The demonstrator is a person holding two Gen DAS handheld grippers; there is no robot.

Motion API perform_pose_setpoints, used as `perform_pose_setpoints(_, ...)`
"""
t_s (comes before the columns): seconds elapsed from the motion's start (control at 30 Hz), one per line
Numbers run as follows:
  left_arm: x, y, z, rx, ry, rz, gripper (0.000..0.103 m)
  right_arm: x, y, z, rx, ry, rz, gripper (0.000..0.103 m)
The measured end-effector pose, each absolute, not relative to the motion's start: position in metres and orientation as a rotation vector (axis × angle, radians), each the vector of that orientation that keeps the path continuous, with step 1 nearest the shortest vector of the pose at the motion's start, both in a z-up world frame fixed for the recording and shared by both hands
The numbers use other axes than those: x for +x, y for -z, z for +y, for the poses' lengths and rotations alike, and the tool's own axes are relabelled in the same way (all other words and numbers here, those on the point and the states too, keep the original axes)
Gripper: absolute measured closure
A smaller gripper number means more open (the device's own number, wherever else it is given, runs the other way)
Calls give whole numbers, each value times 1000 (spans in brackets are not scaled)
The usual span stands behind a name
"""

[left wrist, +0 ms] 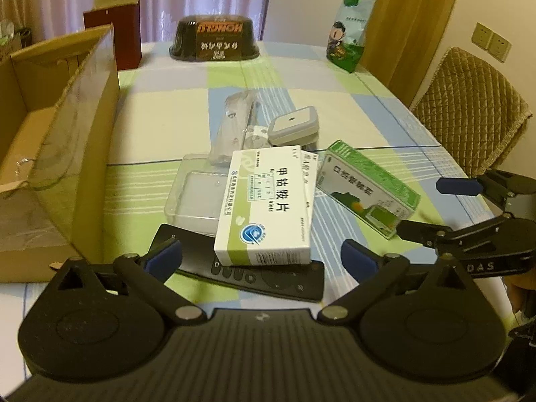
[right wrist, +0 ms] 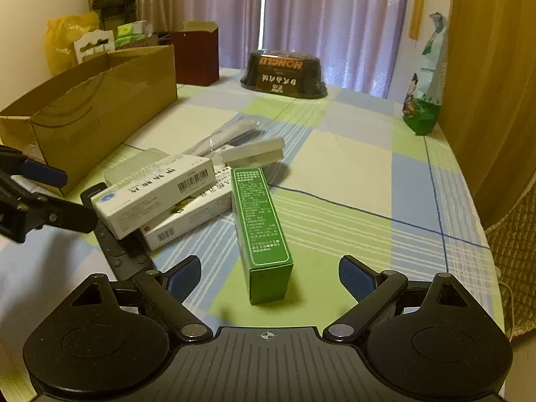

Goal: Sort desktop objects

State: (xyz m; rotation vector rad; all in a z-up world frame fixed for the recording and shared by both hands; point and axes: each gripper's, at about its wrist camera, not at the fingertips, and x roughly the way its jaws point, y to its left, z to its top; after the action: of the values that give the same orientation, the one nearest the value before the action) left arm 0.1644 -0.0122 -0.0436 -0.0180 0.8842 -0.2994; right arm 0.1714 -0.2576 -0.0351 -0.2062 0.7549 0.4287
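1. My right gripper is spread wide and holds nothing. The green box lies right ahead of it, its near end sitting between the blue pads.
2. That box's long axis runs almost straight away from me, toward the cardboard carton end of the table. So my fingers straddle its narrow width, which is the easy way to close on it.
3. My left gripper is also wide open and empty. The white medicine box sits dead ahead of it, resting on the black remote and partly over a clear plastic tray.
4. The white box's long axis also points away from me, slightly canted. It looks wider than the green one.
5. Taking the cardboard carton as my landmark, the white box lies nearer it and the green box farther out on the side away from it. A second white box sits between the two.
6. My call: right is nearer the green box, left nearer the white one and the carton. I can't tell from here what is already sorted.
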Motion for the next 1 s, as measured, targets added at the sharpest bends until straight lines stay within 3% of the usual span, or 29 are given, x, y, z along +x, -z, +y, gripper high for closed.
perform_pose_setpoints(0.23, 189, 61, -10, -51, 306, 924, 9, 183, 42, -257, -205, -456, 775, 11)
perform_pose_setpoints(0.63, 208, 70, -17, -46, 355, 970, 33, 193, 46, -253, -208, -452, 784, 11)
perform_pose_setpoints(1.0, 180, 59, -32, 95, 374, 937, 36, 199, 47, -251, -212, -463, 775, 11)
